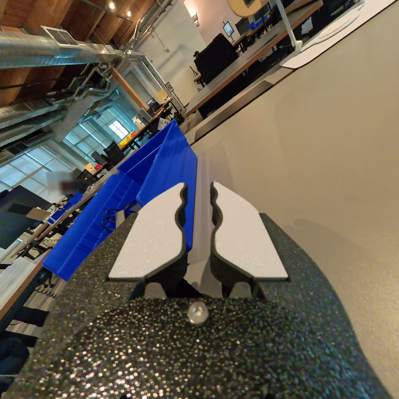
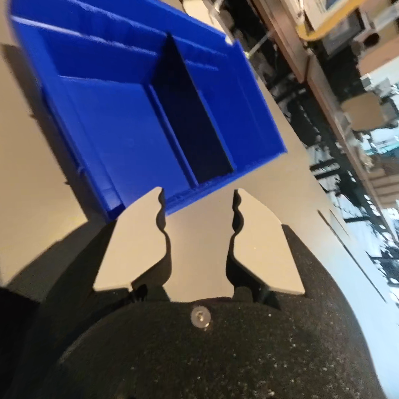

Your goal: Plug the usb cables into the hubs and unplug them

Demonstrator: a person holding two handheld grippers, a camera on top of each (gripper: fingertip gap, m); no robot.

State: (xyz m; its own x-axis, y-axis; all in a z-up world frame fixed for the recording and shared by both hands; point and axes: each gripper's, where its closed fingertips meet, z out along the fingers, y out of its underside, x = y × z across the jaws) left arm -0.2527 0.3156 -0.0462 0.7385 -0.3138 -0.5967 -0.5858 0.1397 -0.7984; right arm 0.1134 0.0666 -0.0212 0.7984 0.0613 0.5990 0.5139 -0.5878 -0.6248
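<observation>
1. Grippers were both empty: the left gripper (image 1: 198, 187) had its fingers a little apart with only desk and bin edge showing between them, and the right gripper (image 2: 198, 192) was spread wider with nothing in it
2. Blue bin (image 2: 121, 121) sat on the beige desk (image 1: 313, 172), just ahead of the right gripper's tips; the compartments that view showed looked empty, split by a dark divider (image 2: 190, 121)
3. Cable stuff was in the left wrist view instead: a loop of black cable (image 1: 109, 219) with a light-coloured piece, maybe a plug or hub (image 1: 119, 216), tucked in the bin's near compartment right beside the left gripper's body. Couldn't tell which it was, too much of it was hidden
4. My read was that this was the reach-and-fetch stage, nothing plugged yet
5. To do it well I'd have gone in over the bin wall, not through it, grabbed the cable close behind the plug so it wouldn't flop, and lifted it clear of the loop before moving off
6. Right wrist view was motion-blurred, so slowing down before closing seemed smart
</observation>
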